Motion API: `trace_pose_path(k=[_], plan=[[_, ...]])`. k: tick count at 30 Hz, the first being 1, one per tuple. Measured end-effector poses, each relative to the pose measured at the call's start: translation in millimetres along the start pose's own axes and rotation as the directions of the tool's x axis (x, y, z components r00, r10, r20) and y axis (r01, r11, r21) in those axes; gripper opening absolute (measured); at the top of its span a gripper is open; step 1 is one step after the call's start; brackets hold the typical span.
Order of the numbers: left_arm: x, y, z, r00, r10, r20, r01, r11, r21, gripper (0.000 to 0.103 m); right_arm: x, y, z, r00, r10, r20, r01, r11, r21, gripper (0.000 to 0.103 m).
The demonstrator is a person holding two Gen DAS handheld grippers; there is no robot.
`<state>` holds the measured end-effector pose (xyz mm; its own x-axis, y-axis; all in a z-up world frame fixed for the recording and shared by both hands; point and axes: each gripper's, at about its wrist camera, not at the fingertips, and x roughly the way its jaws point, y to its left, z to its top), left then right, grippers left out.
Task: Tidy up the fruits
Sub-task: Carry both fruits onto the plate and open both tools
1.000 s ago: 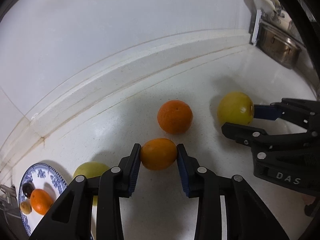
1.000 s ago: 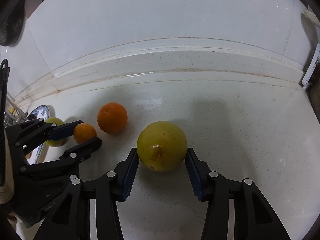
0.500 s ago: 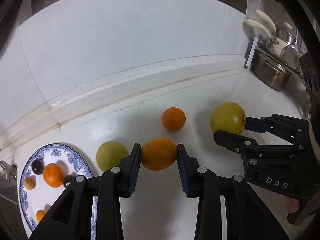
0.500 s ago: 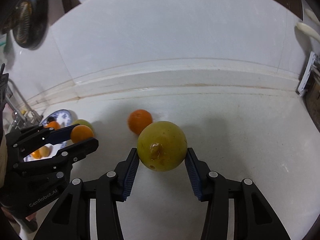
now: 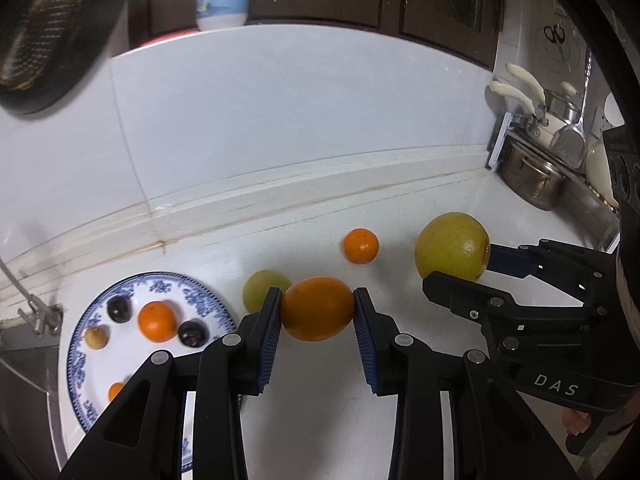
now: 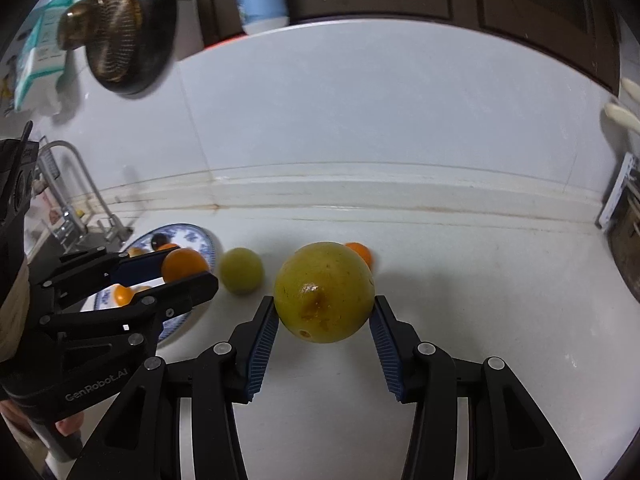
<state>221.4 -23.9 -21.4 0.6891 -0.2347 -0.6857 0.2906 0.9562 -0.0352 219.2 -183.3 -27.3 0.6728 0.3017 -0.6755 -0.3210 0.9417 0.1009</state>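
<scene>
My left gripper [image 5: 317, 312] is shut on an orange [image 5: 317, 308] and holds it above the white counter; it also shows in the right wrist view [image 6: 185, 270]. My right gripper [image 6: 324, 312] is shut on a large yellow-green fruit [image 6: 324, 291], lifted off the counter, also seen in the left wrist view [image 5: 452, 247]. A small orange [image 5: 360, 245] and a green fruit [image 5: 262, 288] lie on the counter. A blue-patterned plate [image 5: 100, 396] at the left holds an orange [image 5: 157, 321], dark fruits and small pieces.
A steel pot [image 5: 534, 182] and utensils stand at the far right. A sink edge and faucet [image 6: 76, 196] lie left of the plate. The tiled wall [image 5: 280, 120] with its raised ledge runs along the back.
Both grippers have risen and pulled back from the counter with their fruits held. The plate has come fully into view at the left.
</scene>
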Motion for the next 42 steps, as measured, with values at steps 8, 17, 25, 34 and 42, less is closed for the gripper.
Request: trace_pose_path(k=[8, 17, 25, 34, 42], plan=[[-31.9, 14.2, -8.6, 0.998, 0.051, 0.047, -0.051, 0.999, -0.013, 0.035, -11.0, 26.9, 0.7, 0.999, 0.039, 0.024, -0.038, 0.999, -0.027, 0.048], [-64.8, 37.4, -22.8, 0.988, 0.121, 0.095, -0.117, 0.992, -0.047, 0.035, -18.0, 59.4, 0.5, 0.996, 0.082, 0.039, -0.080, 0.995, -0.062, 0.048], [-83.2, 67.1, -40.0, 0.981, 0.172, 0.091, -0.164, 0.982, -0.095, 0.035, -13.6, 94.5, 4.1, 0.991, 0.131, 0.036, -0.127, 0.985, -0.114, 0.048], [-97.5, 99.6, -61.4, 0.970, 0.234, 0.064, -0.222, 0.963, -0.151, 0.035, 1.5, 134.0, 4.8, 0.982, 0.191, 0.005, -0.187, 0.968, -0.169, 0.048], [-96.5, 126.4, -79.0, 0.961, 0.277, 0.021, -0.269, 0.944, -0.190, 0.035, 28.0, 160.2, 0.5, 0.974, 0.219, -0.059, -0.227, 0.954, -0.195, 0.048]])
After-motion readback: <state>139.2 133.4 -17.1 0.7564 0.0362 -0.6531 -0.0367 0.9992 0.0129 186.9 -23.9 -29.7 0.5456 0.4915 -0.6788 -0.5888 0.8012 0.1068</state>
